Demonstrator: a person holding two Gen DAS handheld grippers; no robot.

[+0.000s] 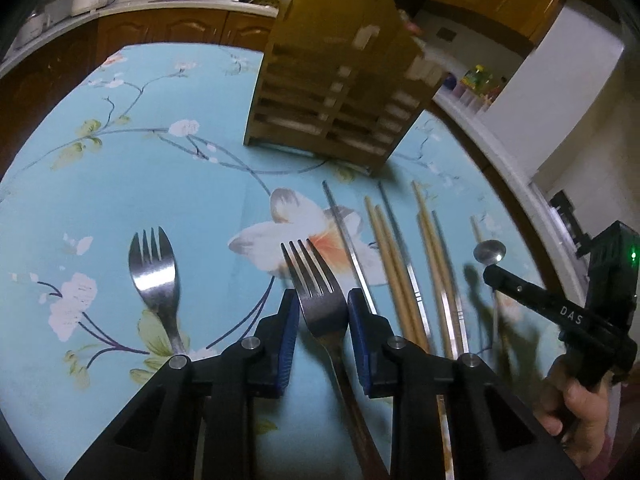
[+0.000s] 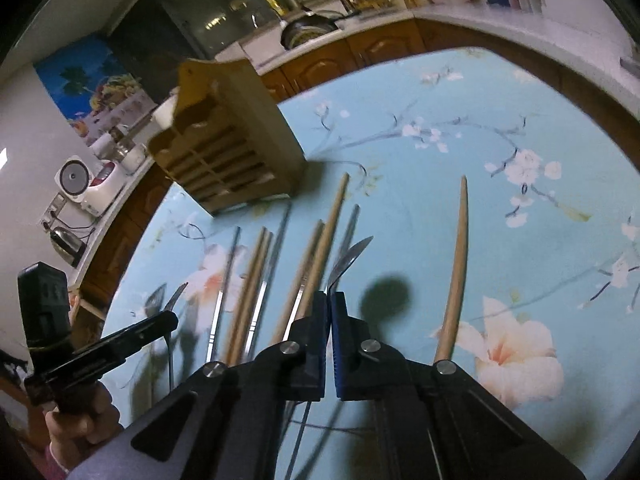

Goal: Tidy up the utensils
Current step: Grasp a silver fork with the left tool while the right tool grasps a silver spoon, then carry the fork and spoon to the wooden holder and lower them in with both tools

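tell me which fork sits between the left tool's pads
The right-hand fork, beside the chopsticks. The other fork lies apart to its left, untouched.

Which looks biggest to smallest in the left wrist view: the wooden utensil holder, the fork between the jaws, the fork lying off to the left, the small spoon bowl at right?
1. wooden utensil holder
2. fork between the jaws, though nearness to the camera inflates it
3. left fork, likely similar in true size
4. spoon bowl
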